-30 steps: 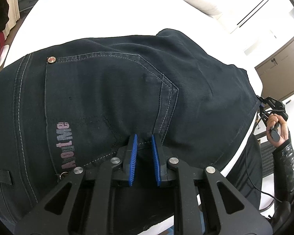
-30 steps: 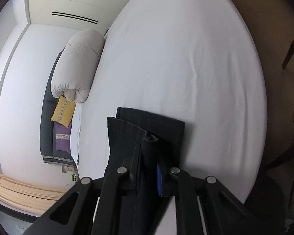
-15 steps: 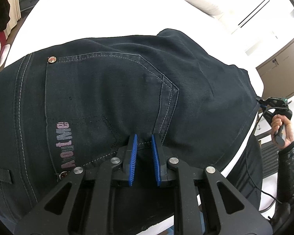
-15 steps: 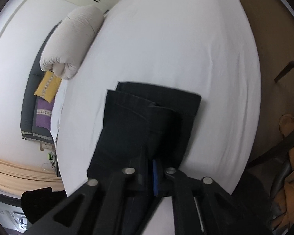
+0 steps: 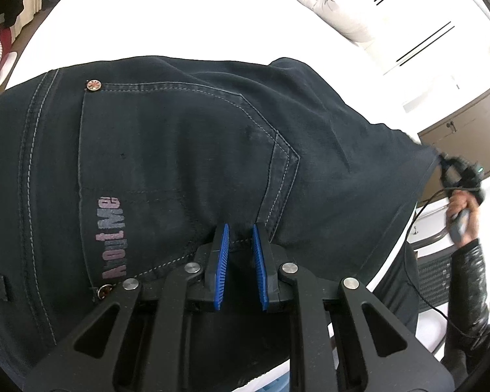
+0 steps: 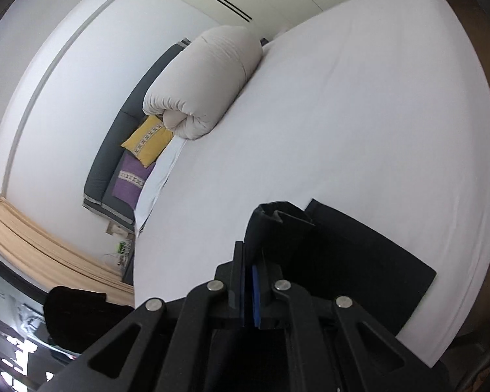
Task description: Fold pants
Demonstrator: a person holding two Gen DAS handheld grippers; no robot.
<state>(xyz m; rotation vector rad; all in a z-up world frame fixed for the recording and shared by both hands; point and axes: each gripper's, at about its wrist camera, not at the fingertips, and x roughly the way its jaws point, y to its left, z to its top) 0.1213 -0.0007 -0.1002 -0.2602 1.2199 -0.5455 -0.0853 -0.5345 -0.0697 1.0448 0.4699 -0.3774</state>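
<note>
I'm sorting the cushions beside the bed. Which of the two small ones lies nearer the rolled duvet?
The yellow cushion: it lies right against the rolled white duvet. The purple cushion sits beyond it, farther from the duvet.

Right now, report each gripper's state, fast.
Left gripper: fingers slightly apart, resting at the pants back pocket; grip cannot be told.
Right gripper: shut on the pants' leg end, lifted off the bed.
</note>
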